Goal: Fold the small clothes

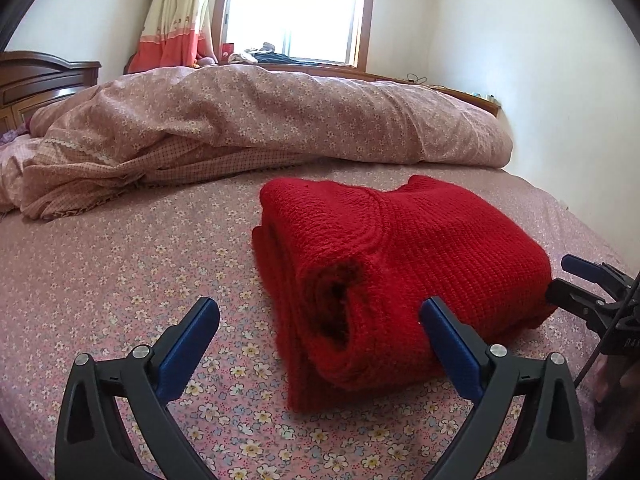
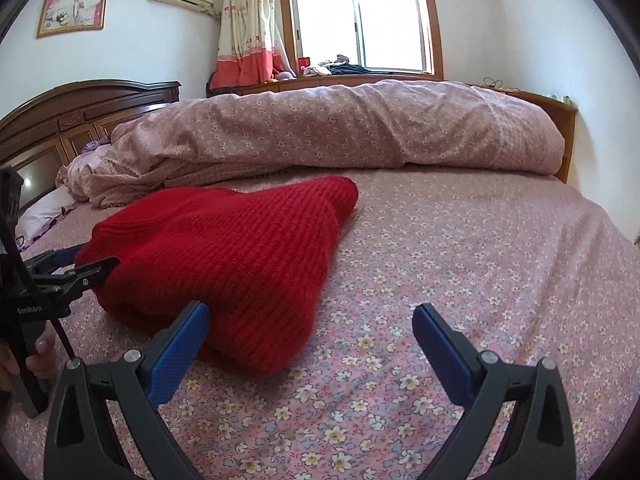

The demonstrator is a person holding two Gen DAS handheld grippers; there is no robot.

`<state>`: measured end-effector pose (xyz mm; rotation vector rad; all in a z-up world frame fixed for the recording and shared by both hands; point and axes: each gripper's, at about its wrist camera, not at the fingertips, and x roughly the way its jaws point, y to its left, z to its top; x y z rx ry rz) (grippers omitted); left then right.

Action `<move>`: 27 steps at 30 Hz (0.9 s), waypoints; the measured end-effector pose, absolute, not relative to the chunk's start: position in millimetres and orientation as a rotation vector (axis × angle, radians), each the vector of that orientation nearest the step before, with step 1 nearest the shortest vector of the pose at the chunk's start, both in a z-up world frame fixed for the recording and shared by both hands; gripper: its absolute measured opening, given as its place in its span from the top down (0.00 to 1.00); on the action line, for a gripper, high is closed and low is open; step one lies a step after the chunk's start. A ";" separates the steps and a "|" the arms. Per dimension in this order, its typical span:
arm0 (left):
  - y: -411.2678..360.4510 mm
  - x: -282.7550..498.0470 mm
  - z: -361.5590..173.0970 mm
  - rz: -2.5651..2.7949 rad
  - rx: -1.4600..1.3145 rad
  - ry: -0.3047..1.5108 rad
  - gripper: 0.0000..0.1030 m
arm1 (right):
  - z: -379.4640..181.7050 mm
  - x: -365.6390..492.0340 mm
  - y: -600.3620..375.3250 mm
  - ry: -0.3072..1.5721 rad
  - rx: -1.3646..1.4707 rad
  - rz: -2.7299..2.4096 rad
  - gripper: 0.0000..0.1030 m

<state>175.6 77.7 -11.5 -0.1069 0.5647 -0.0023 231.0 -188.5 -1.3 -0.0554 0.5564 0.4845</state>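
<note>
The red knitted sweater (image 1: 400, 264) lies folded into a thick bundle on the flowered bedsheet (image 1: 120, 280), its stacked layers showing at the near end. The left gripper (image 1: 320, 320) sits low at that end with its blue fingers (image 1: 448, 340) spread wide; one finger rests against or just beside the sweater's layered edge, the other stands clear over the sheet, and nothing is pinched. The right gripper (image 2: 310, 320) is likewise spread wide at the sweater's other near corner, one finger just beside the knit, and it holds nothing. The fold looks essentially done, so the main risk now is disturbance: a finger dragged back across the loose knit could catch a loop and pull the top layer off the stack, and the rolled inner layer at the sweater's near end could spring open if nudged. Beyond the sweater a bunched duvet (image 2: 340, 128) runs across the bed, near its far edge, limiting room to push the bundle away. Further beyond it are a wooden headboard (image 2: 80, 116), a curtain (image 2: 248, 28) and a bright window (image 2: 360, 16), none in the way.
</note>
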 end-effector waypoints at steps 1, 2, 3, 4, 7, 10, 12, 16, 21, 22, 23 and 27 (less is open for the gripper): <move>78.0 175.2 -11.5 -0.002 -0.107 0.565 0.05 | -1.6 231.7 -188.5 0.558 -0.054 0.483 0.00; 78.1 174.9 -11.5 -0.002 -0.107 0.565 0.05 | -1.9 232.1 -188.6 0.560 -0.054 0.482 0.00; 78.1 174.9 -11.6 -0.002 -0.108 0.565 0.05 | -2.3 232.1 -188.5 0.560 -0.055 0.483 0.00; 78.0 174.9 -11.5 -0.002 -0.107 0.565 0.05 | -2.1 232.6 -188.0 0.561 -0.057 0.483 0.00; 77.9 174.9 -11.5 -0.002 -0.106 0.565 0.05 | -2.5 232.2 -187.2 0.562 -0.062 0.484 0.00; 77.4 174.6 -12.1 -0.001 -0.106 0.565 0.05 | -2.5 233.6 -186.2 0.567 -0.064 0.484 0.00; 77.6 174.7 -12.4 -0.001 -0.106 0.566 0.05 | -2.9 234.5 -185.2 0.573 -0.063 0.484 0.00; 77.4 174.5 -12.6 -0.001 -0.105 0.566 0.05 | -3.9 236.6 -184.1 0.581 -0.063 0.485 0.00; 77.8 174.7 -12.7 0.000 -0.103 0.565 0.05 | -4.7 237.1 -182.8 0.583 -0.068 0.485 0.00; 77.8 175.3 -12.7 -0.001 -0.102 0.565 0.05 | -4.6 236.8 -182.9 0.582 -0.068 0.485 0.00; 77.7 175.4 -12.7 -0.001 -0.102 0.565 0.05 | -4.8 237.1 -182.8 0.582 -0.068 0.485 0.00; 78.2 176.0 -12.8 -0.001 -0.099 0.564 0.05 | -5.0 236.8 -182.6 0.580 -0.068 0.485 0.00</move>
